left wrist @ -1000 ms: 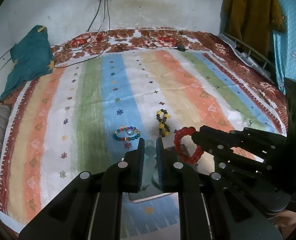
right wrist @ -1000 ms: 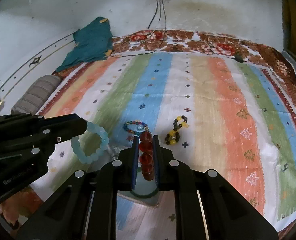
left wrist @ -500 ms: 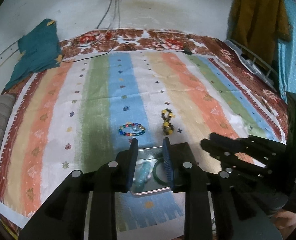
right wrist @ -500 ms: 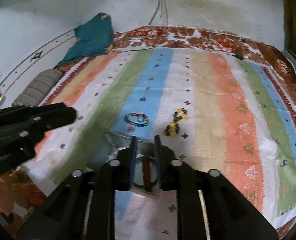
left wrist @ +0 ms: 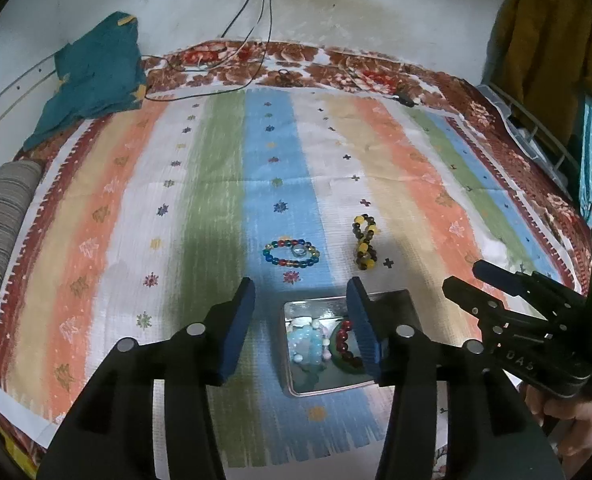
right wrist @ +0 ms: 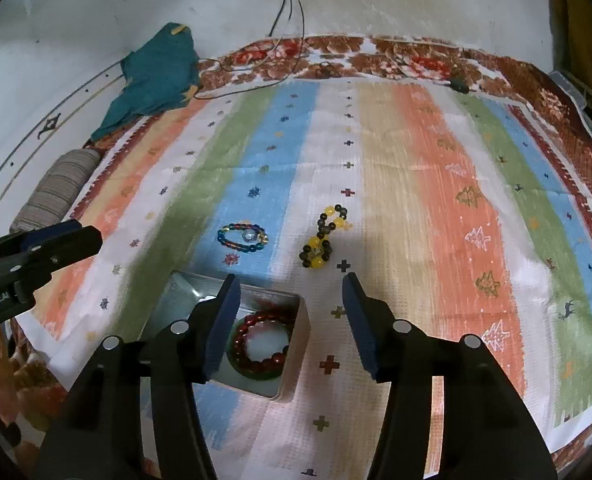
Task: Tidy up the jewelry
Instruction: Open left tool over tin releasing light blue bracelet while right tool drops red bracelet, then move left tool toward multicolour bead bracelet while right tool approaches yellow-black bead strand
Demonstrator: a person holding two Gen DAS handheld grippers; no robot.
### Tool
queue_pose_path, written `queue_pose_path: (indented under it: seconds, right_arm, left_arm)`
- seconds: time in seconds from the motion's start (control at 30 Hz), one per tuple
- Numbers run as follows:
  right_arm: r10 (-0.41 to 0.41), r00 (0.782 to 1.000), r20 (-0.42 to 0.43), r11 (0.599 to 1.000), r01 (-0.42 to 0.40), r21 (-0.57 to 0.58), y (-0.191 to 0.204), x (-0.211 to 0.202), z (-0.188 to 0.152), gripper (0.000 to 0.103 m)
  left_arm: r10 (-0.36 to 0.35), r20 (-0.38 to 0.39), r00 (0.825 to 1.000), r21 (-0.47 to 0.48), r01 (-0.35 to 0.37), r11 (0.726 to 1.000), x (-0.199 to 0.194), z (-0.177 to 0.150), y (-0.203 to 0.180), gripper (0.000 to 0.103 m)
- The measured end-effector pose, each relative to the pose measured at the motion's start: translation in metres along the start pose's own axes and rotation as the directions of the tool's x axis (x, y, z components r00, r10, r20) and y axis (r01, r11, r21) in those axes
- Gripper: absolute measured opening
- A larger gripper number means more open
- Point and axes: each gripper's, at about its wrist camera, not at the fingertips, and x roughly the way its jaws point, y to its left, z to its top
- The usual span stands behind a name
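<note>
1. Metal tin (left wrist: 391,300) sits on the striped bedspread (left wrist: 216,184); a pale blue bracelet (left wrist: 307,343) and a red bead bracelet (right wrist: 262,340) lie inside it.
2. Left gripper (left wrist: 301,322): jaws have just been opening, now parted, nothing between them.
3. Right gripper (right wrist: 290,320): likewise just opening, released, empty.
4. Multicoloured bracelet (left wrist: 292,253) and yellow-and-dark bracelet (left wrist: 364,248) lie on the bedspread beyond the tin, apart from each other.

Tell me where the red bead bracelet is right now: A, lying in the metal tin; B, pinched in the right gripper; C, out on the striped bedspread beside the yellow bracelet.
A: the red bead bracelet lies inside the metal tin, and the right gripper above it is open and holds nothing.
</note>
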Motion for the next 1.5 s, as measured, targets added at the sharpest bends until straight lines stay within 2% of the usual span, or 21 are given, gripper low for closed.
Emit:
queue_pose_path:
  seconds: [0.43,0.63,0.87,1.03,1.5]
  right_arm:
    - [-0.004,1.0,-0.026,0.999,0.005,0.04,-0.012,0.015,0.009,0.071]
    - [-0.009,0.999,-0.044,0.998,0.011,0.058,-0.017,0.024,0.014,0.074]
    - [-0.048,0.997,-0.061,0.998,0.05,0.025,-0.015,0.038,0.021,0.076]
    - [-0.055,0.996,-0.071,0.998,0.057,0.024,-0.019,0.047,0.025,0.08]
    - [-0.062,0.994,-0.093,0.998,0.065,0.026,-0.024,0.066,0.037,0.082]
  left_arm:
    - [0.058,-0.039,0.998,0.012,-0.058,0.998,0.025,0.013,0.001,0.058]
    - [0.097,-0.06,0.993,0.042,-0.095,0.995,0.04,0.021,0.002,0.06]
    - [0.14,-0.08,0.987,0.06,-0.135,0.989,0.056,0.03,0.009,0.061]
    - [0.152,-0.09,0.984,0.07,-0.146,0.987,0.066,0.035,0.008,0.062]
    - [0.175,-0.123,0.977,0.091,-0.164,0.982,0.09,0.043,0.008,0.064]
